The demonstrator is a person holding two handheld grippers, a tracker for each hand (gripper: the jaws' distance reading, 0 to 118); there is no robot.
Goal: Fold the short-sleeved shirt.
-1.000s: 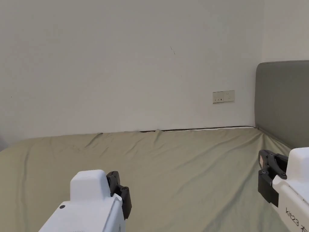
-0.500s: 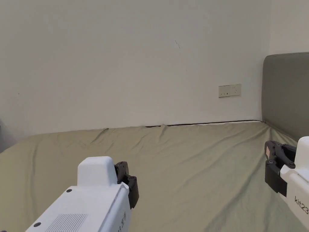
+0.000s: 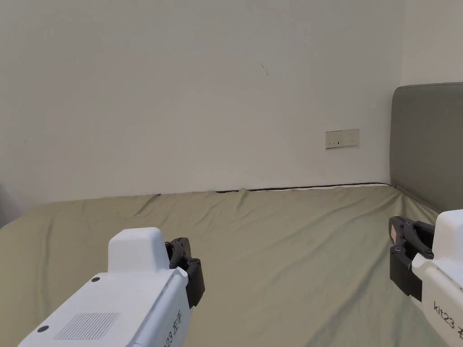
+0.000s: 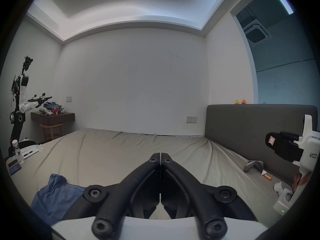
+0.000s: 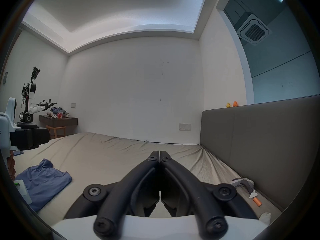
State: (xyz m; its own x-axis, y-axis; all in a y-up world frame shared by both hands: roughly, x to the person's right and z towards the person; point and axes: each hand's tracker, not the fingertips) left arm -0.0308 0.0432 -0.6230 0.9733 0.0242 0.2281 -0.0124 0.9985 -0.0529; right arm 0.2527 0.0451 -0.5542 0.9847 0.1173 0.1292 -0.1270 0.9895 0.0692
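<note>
Both tools raised level above the bed (image 3: 280,253), nothing gripped. Left gripper (image 4: 160,159) clenched, jaw tips meeting on empty air; right gripper (image 5: 159,152) clenched too, and empty. Blue shirt (image 5: 43,178) lying rumpled on the bed, low and left of both tools, untouched, so probably just the approach. Plenty of bare sheet toward the headboard (image 5: 259,139) for spreading; small clutter (image 5: 254,196) along its foot, best avoided.

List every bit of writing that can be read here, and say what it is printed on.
"kit23", followed by characters cut off at the picture's edge: on the white housing of the right gripper.
Print along the housing of the left gripper: slanted, too unclear to read.
Small red-edged sticker on the right gripper's front: too small to read.
</note>
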